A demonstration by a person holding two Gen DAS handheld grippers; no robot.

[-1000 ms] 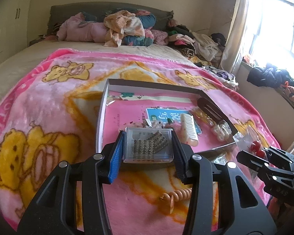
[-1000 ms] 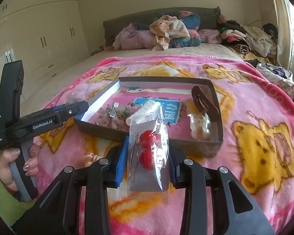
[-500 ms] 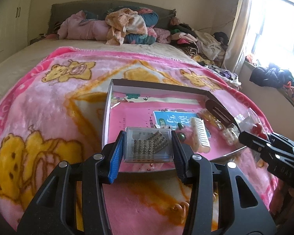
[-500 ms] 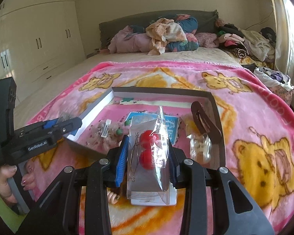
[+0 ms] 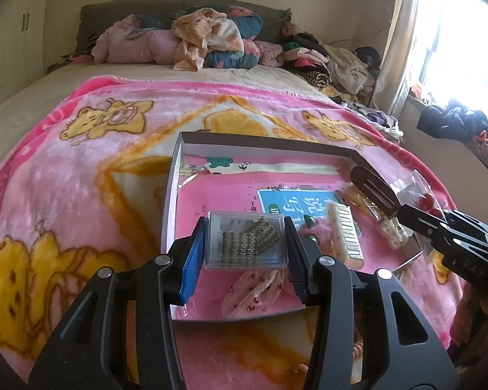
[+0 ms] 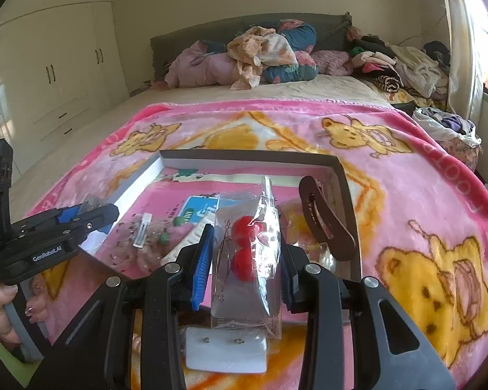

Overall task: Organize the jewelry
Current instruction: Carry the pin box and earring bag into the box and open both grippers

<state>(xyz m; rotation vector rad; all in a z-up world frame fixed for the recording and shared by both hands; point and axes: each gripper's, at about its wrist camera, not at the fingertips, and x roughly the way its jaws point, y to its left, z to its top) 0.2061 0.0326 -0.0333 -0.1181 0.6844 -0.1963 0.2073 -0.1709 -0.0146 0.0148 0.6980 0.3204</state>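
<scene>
Left hand-held gripper (image 5: 245, 243) clamps clear rhinestone box (image 5: 245, 242).

Pink blanket (image 5: 81, 169) (yellow bears), red beads (image 6: 244, 247)

Black grippers, blue jaw pad, silver screws, painted fingernails (image 6: 32, 309)

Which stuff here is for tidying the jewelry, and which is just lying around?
For the job:
- clear case in left gripper
- red-bead bag in right gripper
- tray
- brown clip
- comb

Lying about:
- clothes pile
- blanket
- wardrobe
</scene>
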